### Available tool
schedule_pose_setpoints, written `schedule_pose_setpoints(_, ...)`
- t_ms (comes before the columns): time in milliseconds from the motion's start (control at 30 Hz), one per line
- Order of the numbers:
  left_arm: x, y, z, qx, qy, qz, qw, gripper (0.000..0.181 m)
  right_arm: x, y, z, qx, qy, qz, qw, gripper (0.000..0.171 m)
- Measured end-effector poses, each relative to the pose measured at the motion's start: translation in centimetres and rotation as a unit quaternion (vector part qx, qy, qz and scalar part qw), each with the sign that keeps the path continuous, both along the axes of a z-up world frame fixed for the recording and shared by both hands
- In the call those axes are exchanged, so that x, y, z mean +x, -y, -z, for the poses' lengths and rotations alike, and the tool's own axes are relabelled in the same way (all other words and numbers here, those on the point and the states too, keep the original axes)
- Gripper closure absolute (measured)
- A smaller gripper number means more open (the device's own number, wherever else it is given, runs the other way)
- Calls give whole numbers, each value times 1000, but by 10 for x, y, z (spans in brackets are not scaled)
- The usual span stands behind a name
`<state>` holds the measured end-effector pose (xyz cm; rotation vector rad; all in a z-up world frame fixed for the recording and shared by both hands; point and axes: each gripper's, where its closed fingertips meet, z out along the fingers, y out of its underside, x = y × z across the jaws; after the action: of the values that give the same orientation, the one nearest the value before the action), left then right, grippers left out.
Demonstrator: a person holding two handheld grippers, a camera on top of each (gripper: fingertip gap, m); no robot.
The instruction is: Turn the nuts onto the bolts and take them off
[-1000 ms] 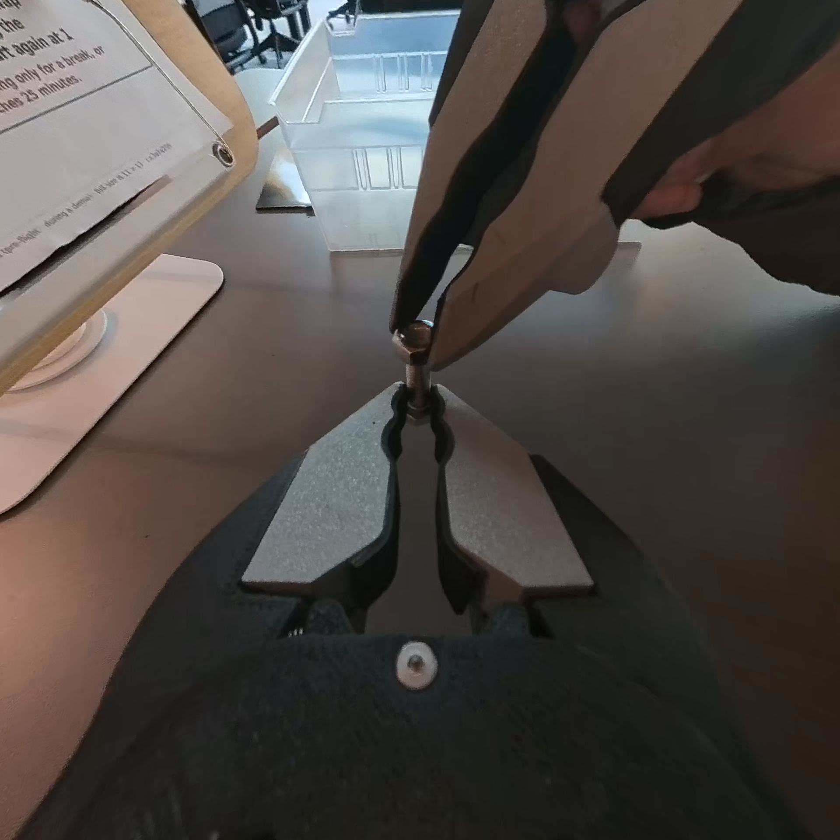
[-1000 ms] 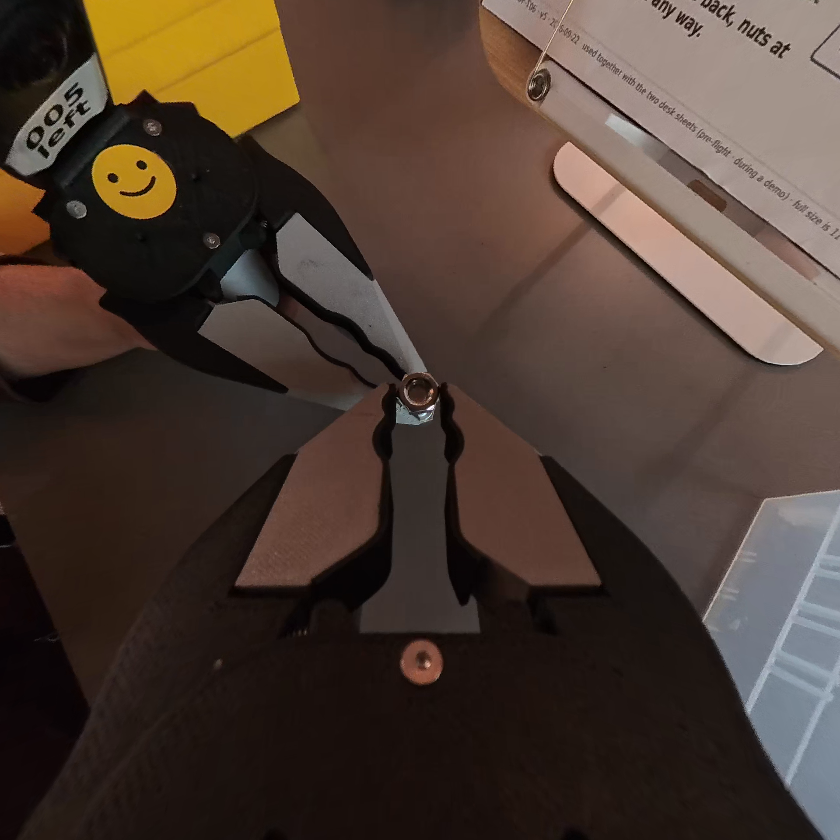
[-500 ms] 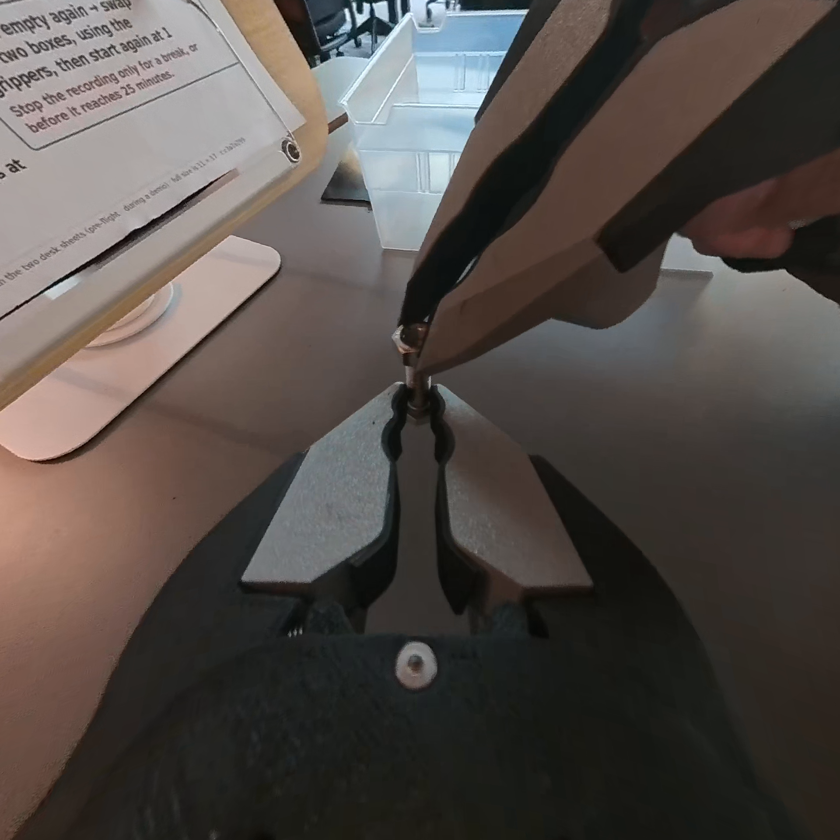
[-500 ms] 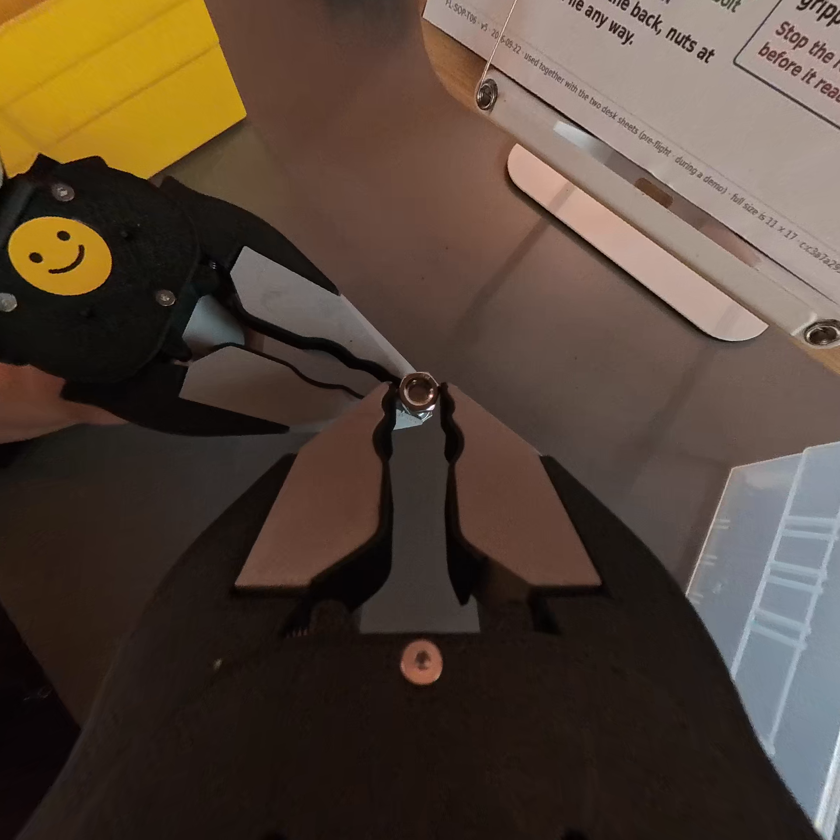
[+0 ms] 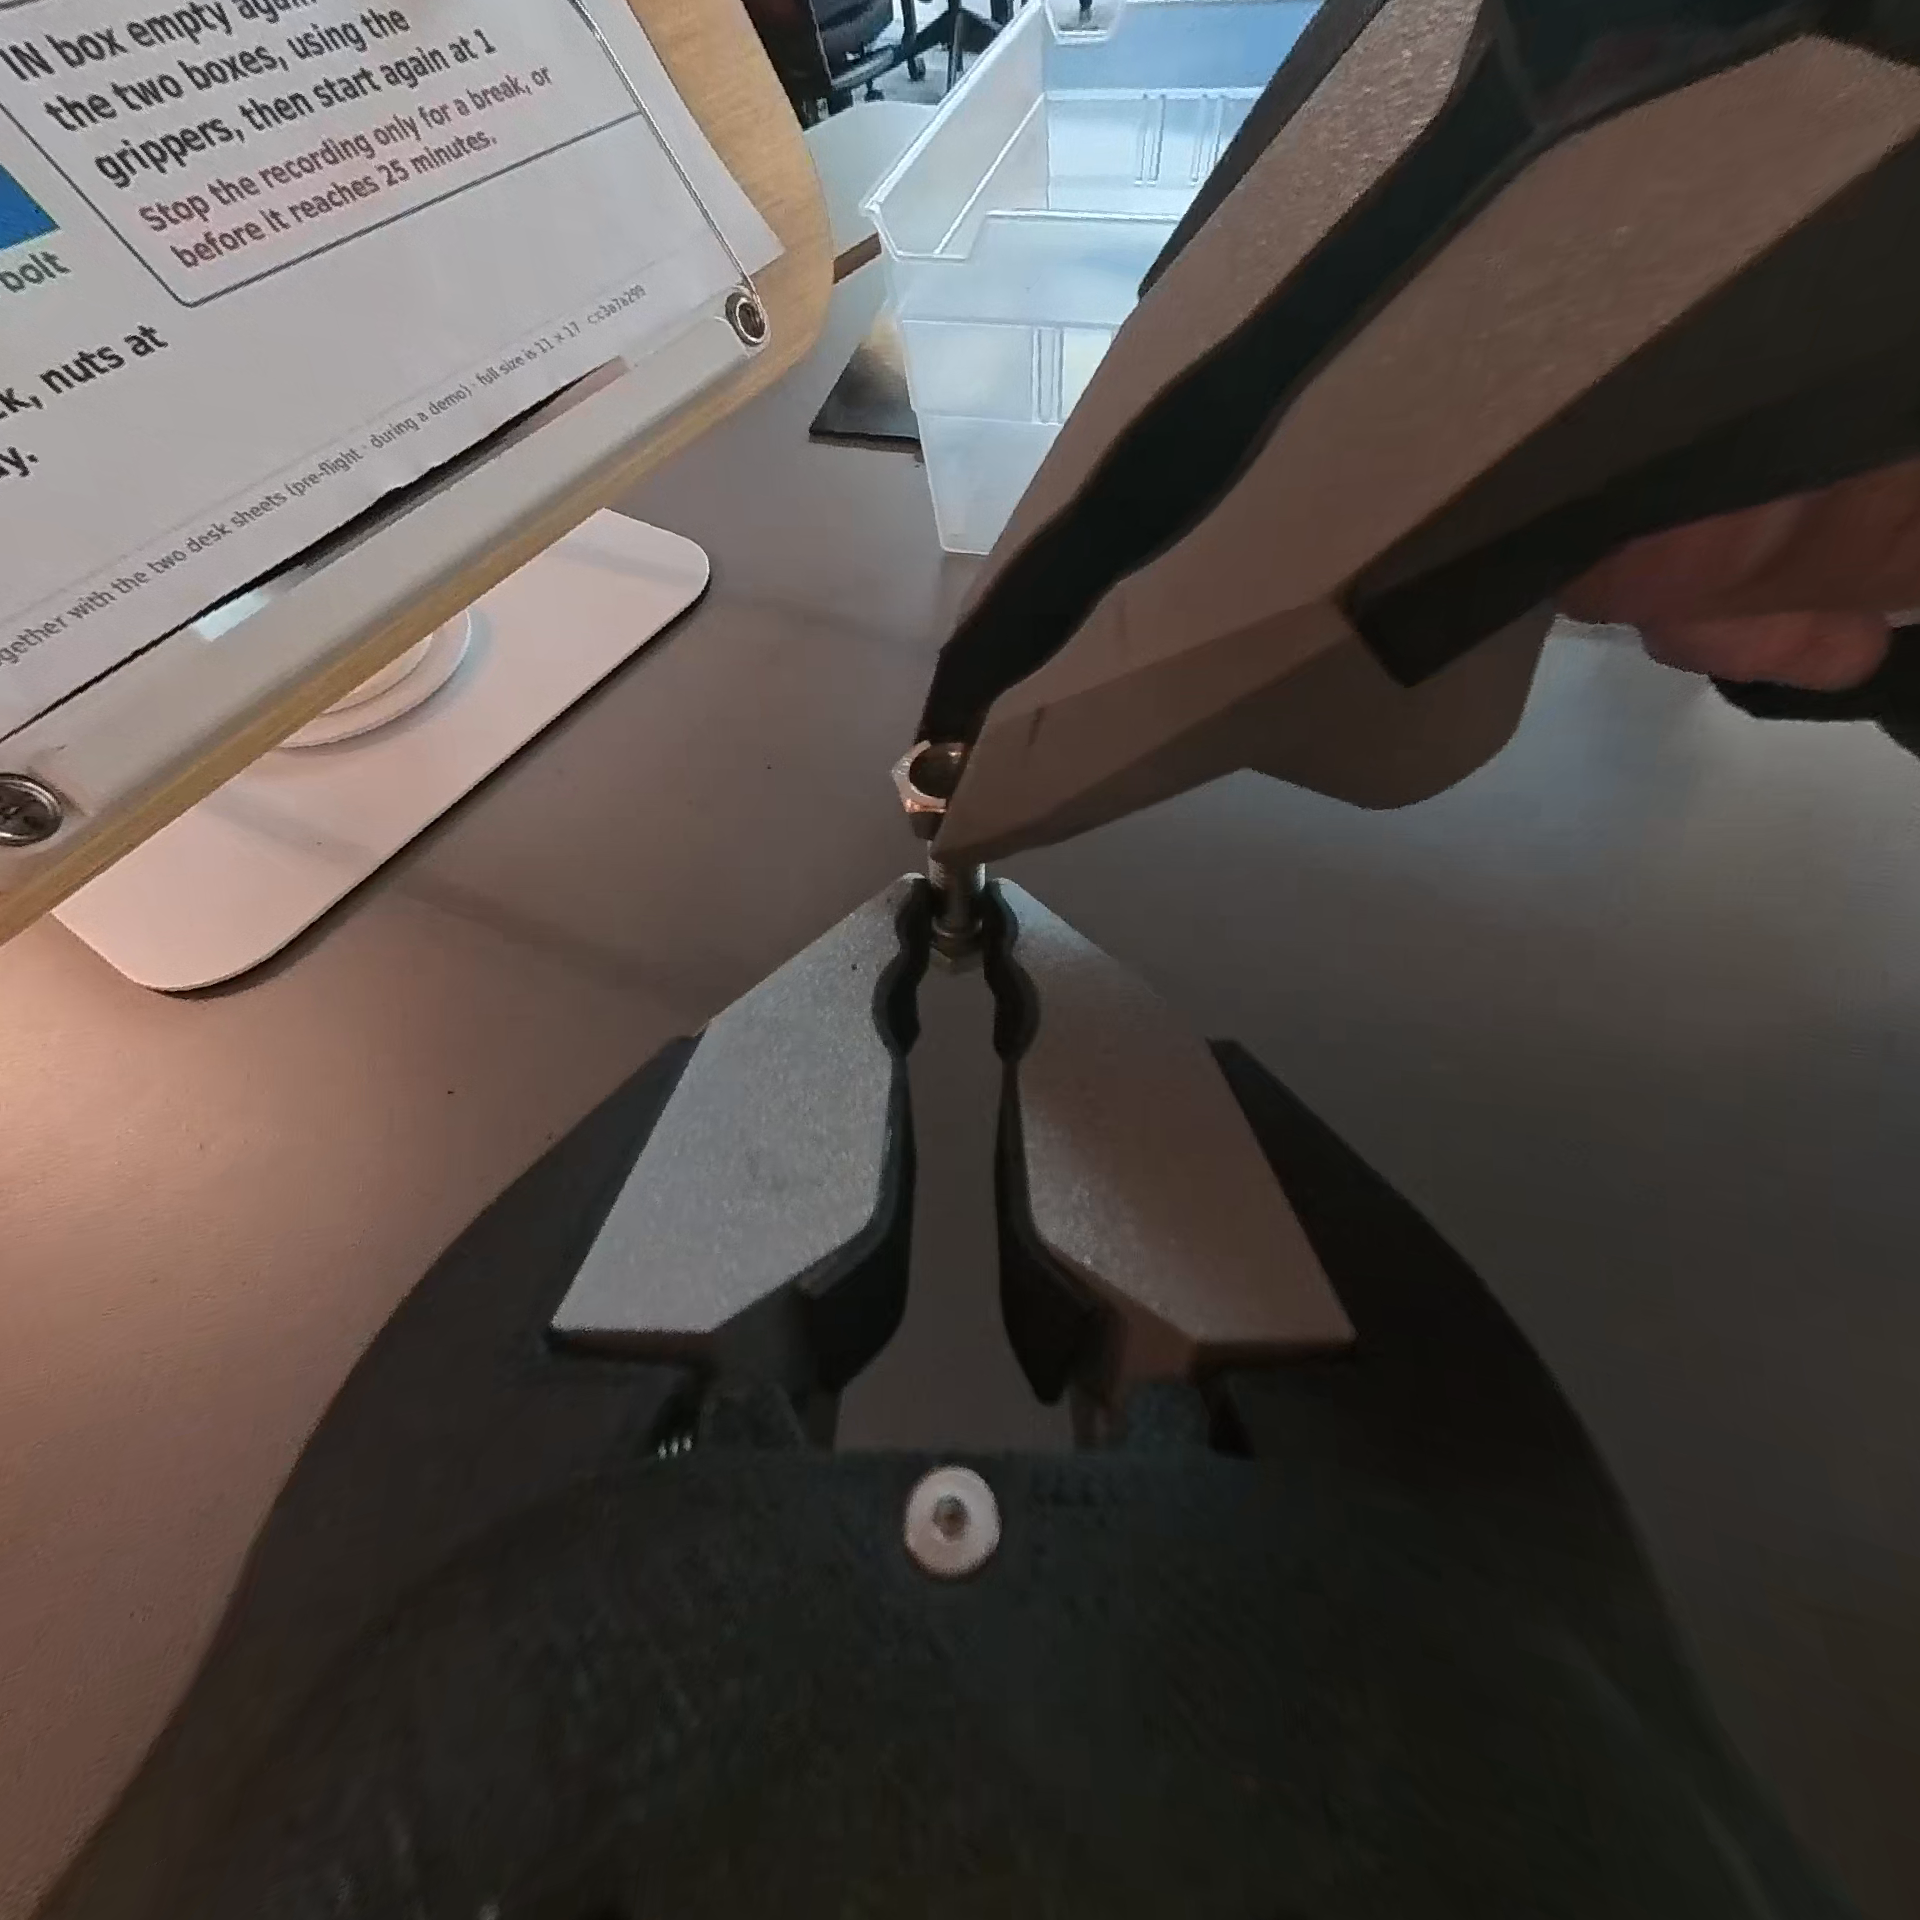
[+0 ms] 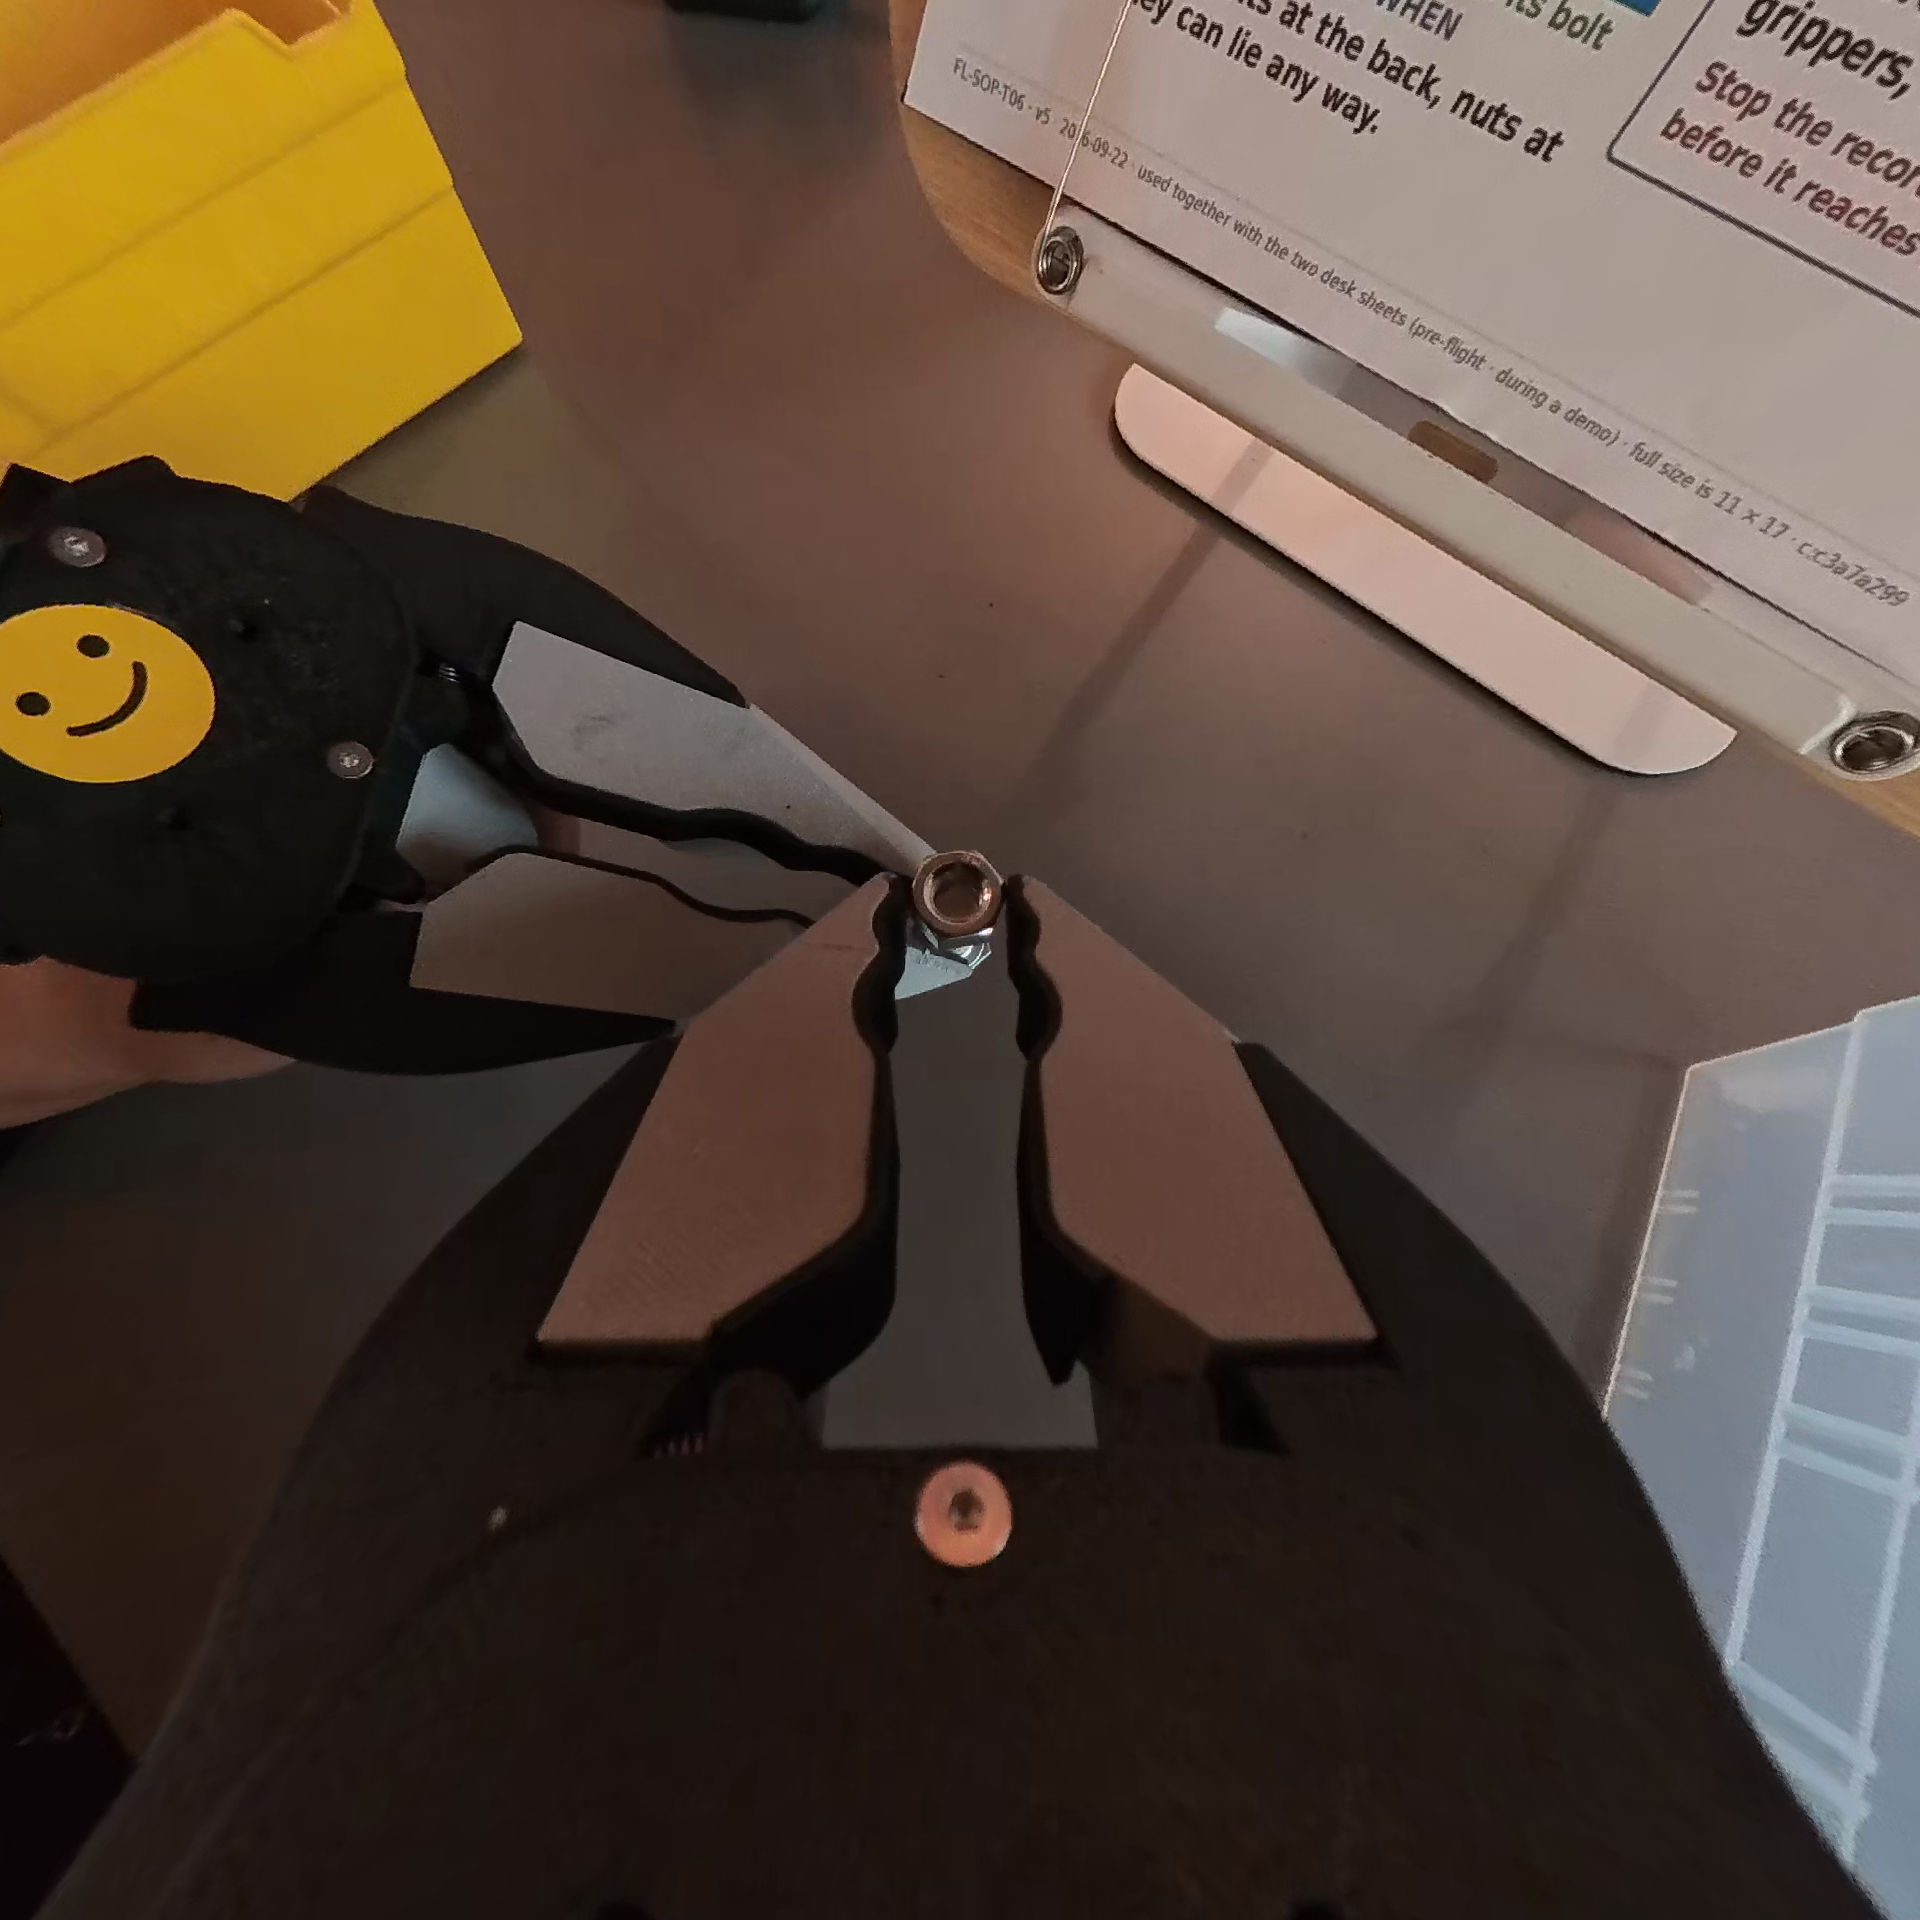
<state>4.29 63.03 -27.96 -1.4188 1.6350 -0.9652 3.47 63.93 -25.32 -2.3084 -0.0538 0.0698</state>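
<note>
My left gripper [image 5: 954, 916] is shut on a small steel bolt [image 5: 953, 883] near its head, with the shaft pointing away from the camera. My right gripper [image 5: 940, 790] comes in from the upper right and is shut on a hex nut [image 5: 925, 779] at the tip of the shaft. The nut sits slightly tilted, and I cannot tell if its threads are engaged. In the right wrist view the nut [image 6: 956, 894] sits between the tips of my right gripper [image 6: 956, 898], its hole facing the camera, with the bolt head [image 6: 940, 961] just behind it. The left gripper [image 6: 902, 871] reaches in from the left.
A sign stand with a printed sheet [image 5: 312, 312] and a white base [image 5: 416, 748] stands at the left of the dark table [image 5: 1455, 1039]. A clear plastic bin [image 5: 1039, 260] is behind the grippers. A yellow bin [image 6: 208, 239] is at the upper left in the right wrist view. The tips of both grippers are at nearly the same place.
Both grippers have turned and shifted while still holding the nut and bolt. The nut's hole now shows in the left wrist view. The sign stand has slid across both views.
</note>
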Motion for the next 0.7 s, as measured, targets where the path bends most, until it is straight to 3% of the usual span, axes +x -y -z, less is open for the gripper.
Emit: schedule_pose_setpoints(700,0,6,-3,9,16,28,999,174,-1,7,-2,54,-11,-27,998,156)
